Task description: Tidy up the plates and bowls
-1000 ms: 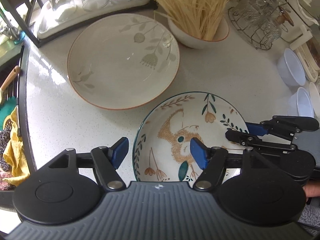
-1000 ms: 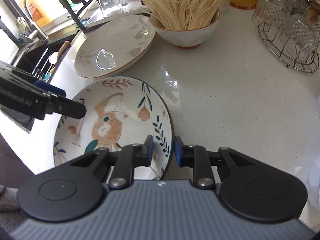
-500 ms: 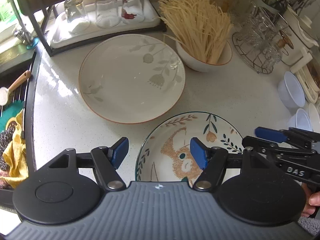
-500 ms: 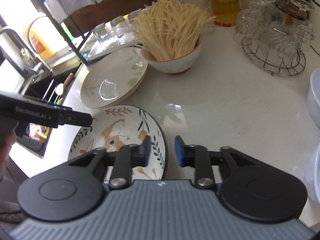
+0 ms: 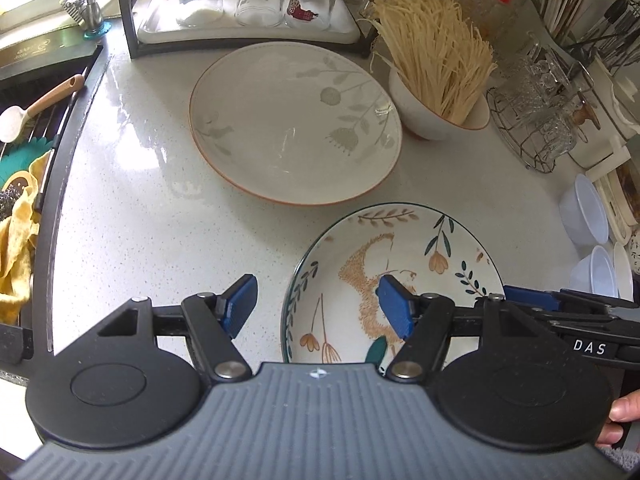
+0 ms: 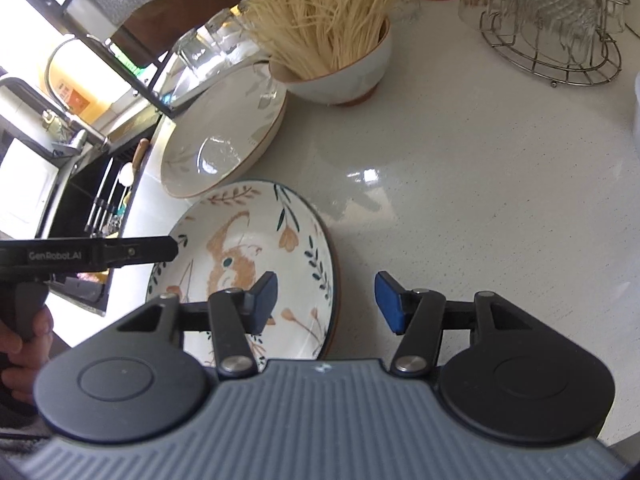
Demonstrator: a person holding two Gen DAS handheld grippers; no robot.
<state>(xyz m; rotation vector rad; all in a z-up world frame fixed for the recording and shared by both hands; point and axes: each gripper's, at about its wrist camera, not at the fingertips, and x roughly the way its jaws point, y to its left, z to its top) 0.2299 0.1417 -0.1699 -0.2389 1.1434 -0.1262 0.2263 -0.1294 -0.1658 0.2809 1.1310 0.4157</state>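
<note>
Right gripper (image 6: 326,300) jaws opening off painted plate's (image 6: 276,216) rim, rim between them, left gripper (image 5: 316,306) wide open, empty

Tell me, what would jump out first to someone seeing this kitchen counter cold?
Probably the squirrel plate lying on the white counter close in front, with both grippers over it, the right gripper opening astride its rim. Just behind it lies a bigger pale plate with grey leaves. Beside that, a white bowl bristles with dry noodles.
</note>
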